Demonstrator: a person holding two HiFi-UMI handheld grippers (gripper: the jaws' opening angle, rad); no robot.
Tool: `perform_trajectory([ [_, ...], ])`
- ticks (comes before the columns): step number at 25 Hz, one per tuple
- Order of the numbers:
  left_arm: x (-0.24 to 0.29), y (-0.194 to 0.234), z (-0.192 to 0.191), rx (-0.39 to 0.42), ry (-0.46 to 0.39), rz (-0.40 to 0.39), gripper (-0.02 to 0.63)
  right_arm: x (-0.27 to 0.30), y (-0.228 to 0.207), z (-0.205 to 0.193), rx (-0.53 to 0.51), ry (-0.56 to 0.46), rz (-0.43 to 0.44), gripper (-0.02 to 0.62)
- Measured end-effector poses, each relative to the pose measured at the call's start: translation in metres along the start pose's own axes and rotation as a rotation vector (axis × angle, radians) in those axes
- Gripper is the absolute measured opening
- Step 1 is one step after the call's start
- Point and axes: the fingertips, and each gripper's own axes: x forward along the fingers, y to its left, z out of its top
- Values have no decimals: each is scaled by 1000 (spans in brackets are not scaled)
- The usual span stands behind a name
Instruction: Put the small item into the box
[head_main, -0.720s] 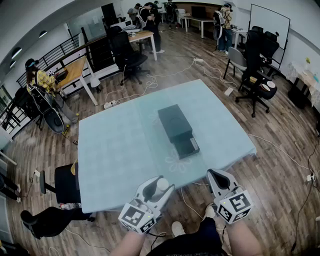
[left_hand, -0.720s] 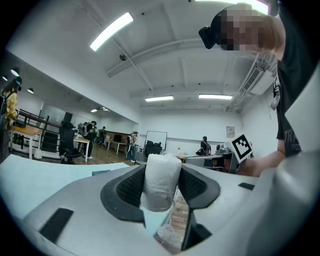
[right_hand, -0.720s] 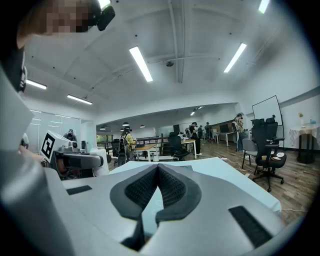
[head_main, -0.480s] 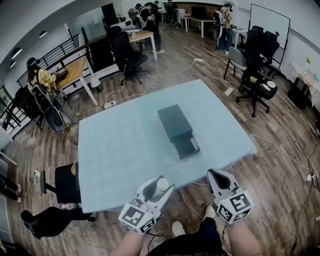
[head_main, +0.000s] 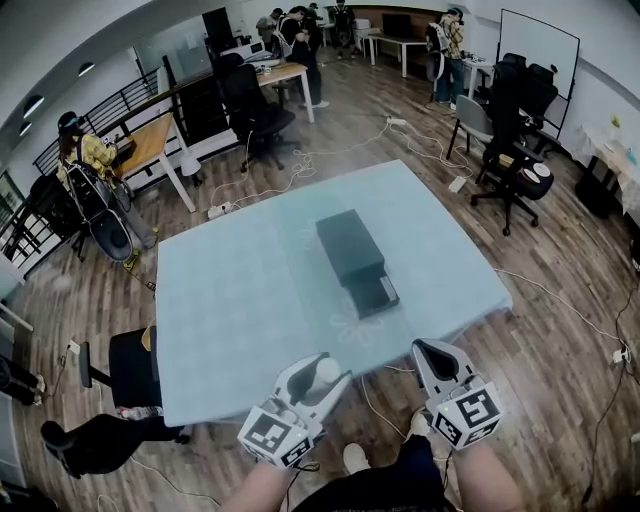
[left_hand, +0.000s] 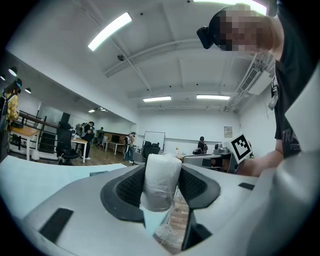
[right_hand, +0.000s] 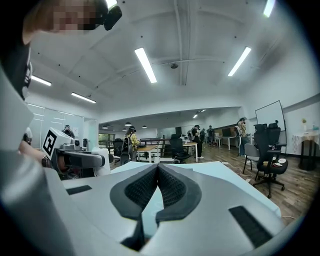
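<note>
The small white roll (left_hand: 161, 181) sat clenched between the left gripper's (head_main: 330, 368) pads, at the near edge of the table (head_main: 230, 300), well apart from the black box (head_main: 352, 250). The right gripper (head_main: 432, 350) hung beside it, jaws pressed together on nothing.

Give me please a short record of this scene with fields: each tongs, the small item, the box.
left tongs: shut on the small white roll, by the near edge of the table
right tongs: shut, empty
small white roll: between the left pads, not yet in the box
box: dark, mid-table, near end looks open
table: light blue cover
</note>
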Motion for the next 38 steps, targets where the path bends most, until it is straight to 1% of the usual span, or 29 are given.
perform_trajectory([
  [8, 0, 0, 10, 4, -12, -5, 218, -1, -5, 10, 21, -9, -12, 18],
  [15, 13, -5, 7, 12, -6, 6, 218, 4, -17, 16, -23, -9, 32, 18],
  [20, 35, -5, 10, 9, -4, 40, 218, 12, -38, 21, -25, -9, 71, 18],
  [29, 73, -2, 9, -6, -2, 117, 218, 28, -78, 16, -11, 24, 149, 18],
  [38, 100, 11, 10, -8, -4, 196, 218, 56, -106, 19, -1, 17, 227, 18],
])
